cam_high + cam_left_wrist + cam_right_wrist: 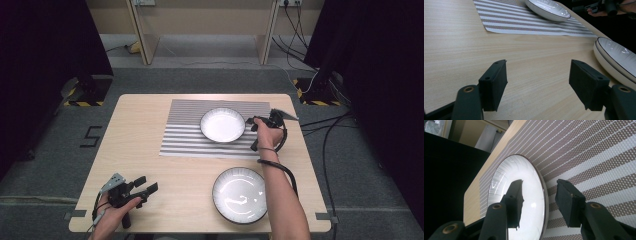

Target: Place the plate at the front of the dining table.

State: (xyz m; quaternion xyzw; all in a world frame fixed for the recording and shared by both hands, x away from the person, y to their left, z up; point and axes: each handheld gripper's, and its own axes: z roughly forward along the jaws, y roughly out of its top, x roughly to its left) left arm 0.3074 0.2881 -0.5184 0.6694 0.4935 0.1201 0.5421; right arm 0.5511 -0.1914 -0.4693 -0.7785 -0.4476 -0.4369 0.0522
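— Right tongs [537, 202] status?
— Released, straddling rim of far bowl [222, 125] on striped mat [187, 132]; prob. placed there as a setting.
— Left tongs [537, 83]?
— Released too, idle, well left of near bowl [240, 194], off mat on worktop [135, 150].

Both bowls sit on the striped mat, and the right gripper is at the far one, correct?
Not quite. The far bowl sits on the striped mat, with the right gripper at its rim, jaws apart. The near bowl rests on the bare table, off the mat, as the high view shows.
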